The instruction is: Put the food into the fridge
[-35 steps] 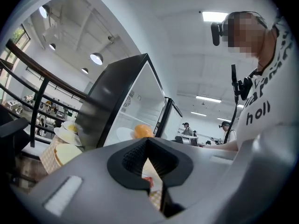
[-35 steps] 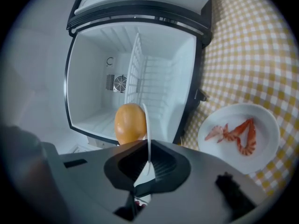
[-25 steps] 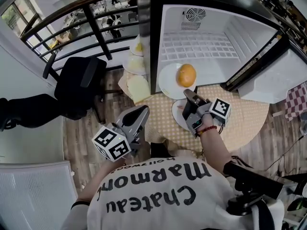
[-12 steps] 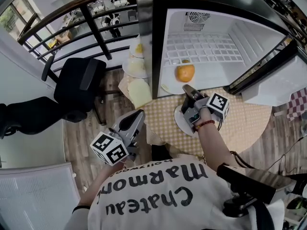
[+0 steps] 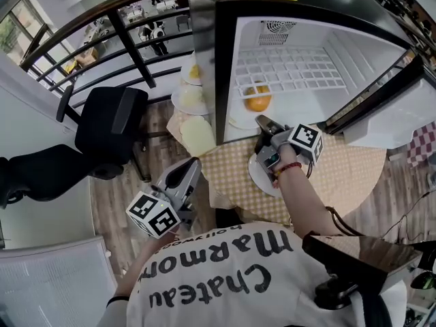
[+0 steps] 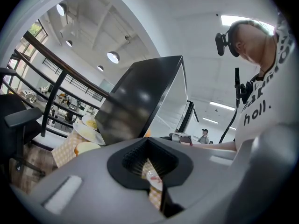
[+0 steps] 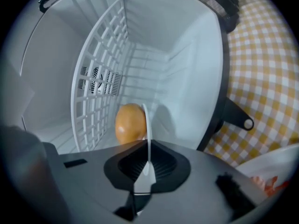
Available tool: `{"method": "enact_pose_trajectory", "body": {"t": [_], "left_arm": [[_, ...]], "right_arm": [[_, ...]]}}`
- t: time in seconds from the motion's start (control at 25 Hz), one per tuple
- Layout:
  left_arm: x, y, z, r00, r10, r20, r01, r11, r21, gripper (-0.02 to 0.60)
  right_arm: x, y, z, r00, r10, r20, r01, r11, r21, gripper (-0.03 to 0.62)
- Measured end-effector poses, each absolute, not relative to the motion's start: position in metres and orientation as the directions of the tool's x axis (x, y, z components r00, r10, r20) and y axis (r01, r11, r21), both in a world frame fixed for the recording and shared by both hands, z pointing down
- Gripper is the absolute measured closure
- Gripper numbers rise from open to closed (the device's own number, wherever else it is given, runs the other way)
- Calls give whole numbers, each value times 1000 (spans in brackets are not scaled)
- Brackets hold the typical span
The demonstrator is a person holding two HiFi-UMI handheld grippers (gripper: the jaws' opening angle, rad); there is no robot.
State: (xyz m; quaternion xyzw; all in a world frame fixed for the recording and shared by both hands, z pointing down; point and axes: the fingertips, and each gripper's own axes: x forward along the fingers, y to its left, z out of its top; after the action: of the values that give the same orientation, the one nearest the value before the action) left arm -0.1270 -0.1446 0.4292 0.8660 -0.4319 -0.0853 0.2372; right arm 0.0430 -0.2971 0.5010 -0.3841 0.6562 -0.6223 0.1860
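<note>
Two claws are in use. Nearest the person, the left claw (image 6: pixel 149 167) hangs off the tabletop's (image 5: pixel 340 176) near-left edge, jaws together and, as far as I can tell, holding nothing. On the tabletop, just before the fridge's front edge, lies a spare white plate (image 5: pixel 257 176). Above it the right claw (image 7: pixel 148 164) is clamped on the thin rim of the plate (image 7: pixel 147 125) that carries the bun (image 7: pixel 130 123). That plate reaches into the fridge (image 7: pixel 187 69), the bun sitting under the wire shelf (image 7: pixel 100 73). Whether the plate already rests on the fridge floor I cannot tell.

The step in hand looks like seating the plate. Hold it level so the bun does not roll. Push it straight in and low enough for the bun to clear the shelf. Let go only once the base sits flat, then draw the claw back along the same line without catching the rim.
</note>
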Motion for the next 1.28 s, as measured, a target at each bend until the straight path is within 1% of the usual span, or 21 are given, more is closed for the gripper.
{"method": "enact_pose_trajectory", "body": {"t": [0.48,1.28], "left_arm": [[-129,-158,437,616,-786,50,-695,-512,505,577],[-136,-160,451,595,-800,72,-698,-470,540,577]], "right_arm": [[37,-315,506,-648,-691,321,-355,-100,-930,572],[38,-322,519,-638,-677,367,-359,-161,-919,572]]}}
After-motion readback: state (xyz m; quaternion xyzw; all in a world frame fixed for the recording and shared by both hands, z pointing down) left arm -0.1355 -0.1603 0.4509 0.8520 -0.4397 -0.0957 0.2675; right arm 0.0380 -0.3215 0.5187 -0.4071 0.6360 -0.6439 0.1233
